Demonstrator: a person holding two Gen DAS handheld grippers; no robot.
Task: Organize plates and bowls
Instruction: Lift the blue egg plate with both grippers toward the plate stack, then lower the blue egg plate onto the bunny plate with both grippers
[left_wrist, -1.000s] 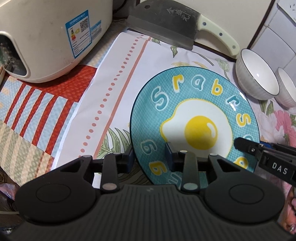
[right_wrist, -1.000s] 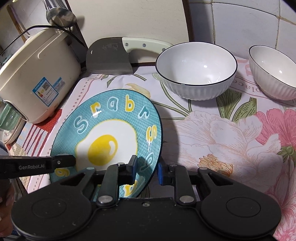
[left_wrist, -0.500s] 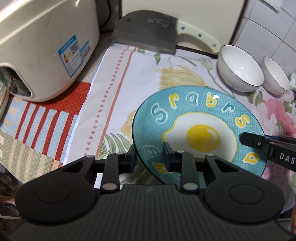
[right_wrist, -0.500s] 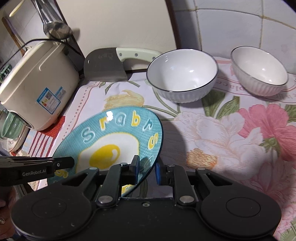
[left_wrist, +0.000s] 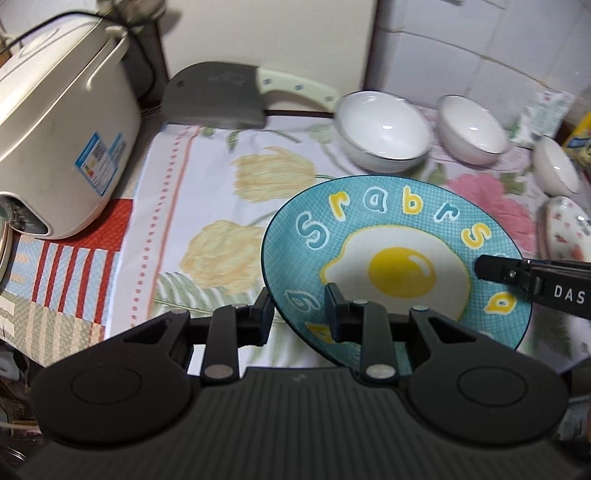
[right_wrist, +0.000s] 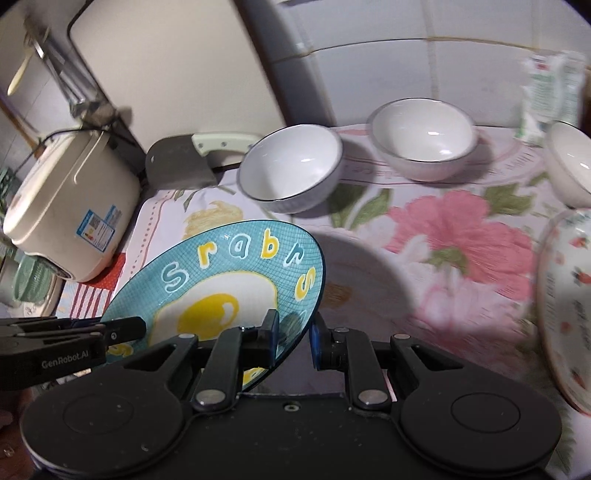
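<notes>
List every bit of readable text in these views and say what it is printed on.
"Srabrs" plus "6" and further partly hidden letters: rim of the blue egg plate.
"DAS": right gripper, side of its finger.
"GenRobot.AI": left gripper, side of its finger.
Blue sticker on the rice cooker: too small to read.
Cleaver blade marking: blurred.
Green packet: blurred.
Floral plate lettering: unreadable.

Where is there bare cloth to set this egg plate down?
Free: floral cloth between rice cooker, cleaver and blue egg plate; also the pink-flower patch before the white bowls. Crowded: far right, beside the floral plate.
</notes>
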